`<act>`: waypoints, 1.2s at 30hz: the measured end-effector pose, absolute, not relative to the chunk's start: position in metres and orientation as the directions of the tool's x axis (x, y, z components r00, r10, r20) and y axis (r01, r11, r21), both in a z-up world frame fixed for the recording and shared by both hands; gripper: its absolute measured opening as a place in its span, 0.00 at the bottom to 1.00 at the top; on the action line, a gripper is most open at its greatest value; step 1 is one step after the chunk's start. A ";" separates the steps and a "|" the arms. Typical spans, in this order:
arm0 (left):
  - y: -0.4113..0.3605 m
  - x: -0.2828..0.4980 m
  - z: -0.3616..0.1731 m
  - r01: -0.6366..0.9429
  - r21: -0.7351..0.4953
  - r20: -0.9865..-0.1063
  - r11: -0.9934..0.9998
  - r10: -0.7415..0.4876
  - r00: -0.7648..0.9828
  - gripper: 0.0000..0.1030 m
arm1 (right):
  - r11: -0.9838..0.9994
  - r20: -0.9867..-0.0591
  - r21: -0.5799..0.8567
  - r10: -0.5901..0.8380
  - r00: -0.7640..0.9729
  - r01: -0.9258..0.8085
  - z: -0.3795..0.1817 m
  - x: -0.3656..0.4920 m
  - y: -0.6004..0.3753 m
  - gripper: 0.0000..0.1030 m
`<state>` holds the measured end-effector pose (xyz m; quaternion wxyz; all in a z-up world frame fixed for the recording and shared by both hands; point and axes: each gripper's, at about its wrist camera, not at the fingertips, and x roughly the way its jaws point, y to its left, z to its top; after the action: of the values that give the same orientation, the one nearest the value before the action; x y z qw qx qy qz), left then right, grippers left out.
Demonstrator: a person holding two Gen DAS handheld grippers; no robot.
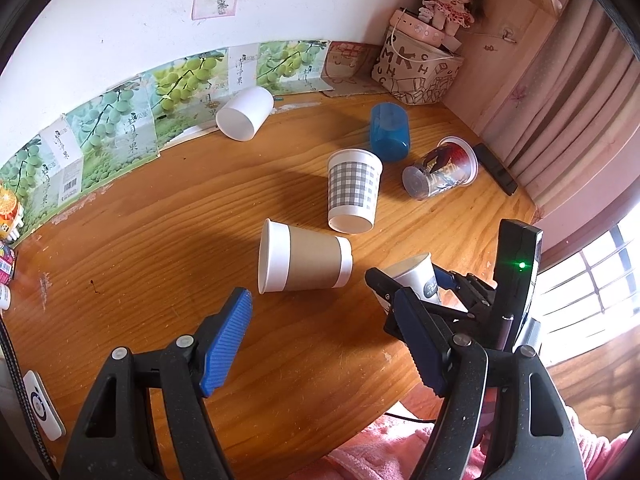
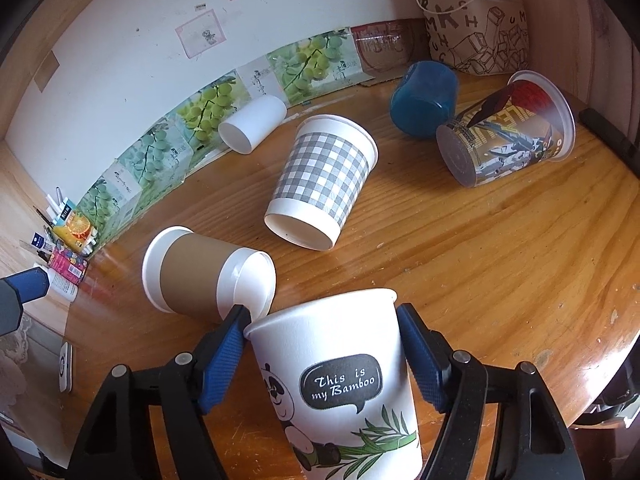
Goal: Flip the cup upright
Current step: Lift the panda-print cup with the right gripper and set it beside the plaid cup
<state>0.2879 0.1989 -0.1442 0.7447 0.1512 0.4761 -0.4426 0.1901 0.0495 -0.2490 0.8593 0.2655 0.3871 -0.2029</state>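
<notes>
**Ana:** Right wrist view had the panda cup (image 2: 340, 384) sitting between the blue pads of the right gripper (image 2: 322, 354), one pad on each side wall just under the rim. Why there?

**Ben:** Probably because the wall is stiffest near the rim, so it could be turned without crushing. The jaws were closed onto it; its mouth pointed away from the camera, toward the brown-sleeved cup (image 2: 208, 272), whose base nearly touched the panda cup's rim.

**Ana:** And the left gripper (image 1: 320, 336)?

**Ben:** Jaws wide, holding nothing, hovering above the wooden table (image 1: 160, 240) beside the panda cup. The checked cup (image 1: 354, 192) lay on its side beyond the panda cup, well apart.
</notes>
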 end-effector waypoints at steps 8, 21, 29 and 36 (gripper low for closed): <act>0.205 0.283 -0.143 0.800 -0.200 -0.840 0.566 -0.520 0.158 0.75 | 0.787 -0.726 0.293 -0.187 0.661 0.543 -0.229 0.186 0.049 0.73; 0.218 0.271 -0.143 0.788 -0.211 -0.836 0.578 -0.524 0.160 0.75 | 0.782 -0.702 0.306 -0.199 0.683 0.543 -0.223 0.167 0.061 0.73; 0.227 0.265 -0.142 0.780 -0.207 -0.834 0.591 -0.523 0.175 0.75 | 0.772 -0.705 0.335 -0.175 0.688 0.540 -0.224 0.164 0.061 0.74; 0.235 0.264 -0.141 0.762 -0.200 -0.836 0.616 -0.513 0.196 0.76 | 0.724 -0.699 0.415 -0.134 0.703 0.551 -0.220 0.164 0.053 0.81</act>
<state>0.2643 0.2349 -0.1411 0.7620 0.1307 0.4766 -0.4184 0.1643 0.0531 -0.2195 0.8674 0.3148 0.3310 -0.1975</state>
